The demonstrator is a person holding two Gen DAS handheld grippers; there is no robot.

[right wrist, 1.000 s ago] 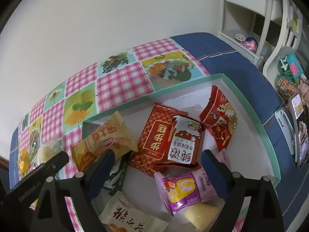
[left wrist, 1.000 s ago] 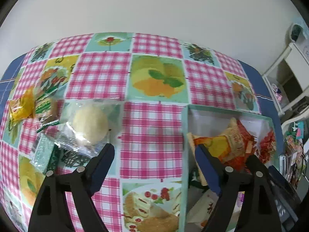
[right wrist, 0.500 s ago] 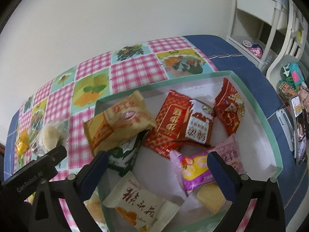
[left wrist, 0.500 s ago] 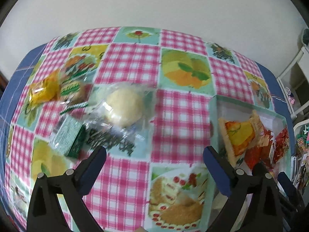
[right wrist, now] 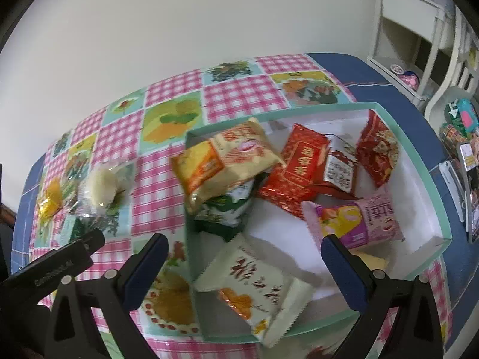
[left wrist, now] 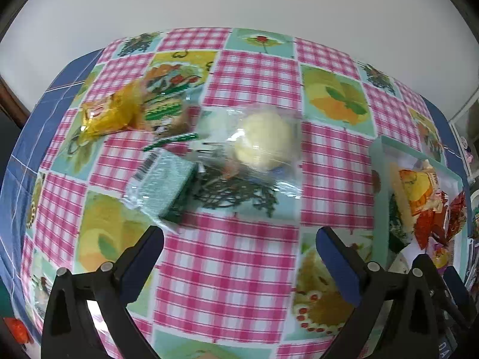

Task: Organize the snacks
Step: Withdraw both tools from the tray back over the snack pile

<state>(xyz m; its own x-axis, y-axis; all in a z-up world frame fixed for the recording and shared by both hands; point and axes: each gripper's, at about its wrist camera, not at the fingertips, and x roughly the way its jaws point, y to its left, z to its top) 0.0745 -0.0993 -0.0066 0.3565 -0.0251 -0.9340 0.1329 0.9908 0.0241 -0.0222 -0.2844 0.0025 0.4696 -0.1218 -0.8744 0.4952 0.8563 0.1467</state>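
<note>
Left tongs [left wrist: 239, 239] spread wide, empty; wrapped bun [left wrist: 263, 140] lies ahead, apart.

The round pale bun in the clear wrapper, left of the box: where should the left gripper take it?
Grip the bun across its round middle, coming straight down with the open left gripper. The flat clear wrapper edges look slippery, and the green packet crowds its left side, so keep the fingers clear of it.
</note>
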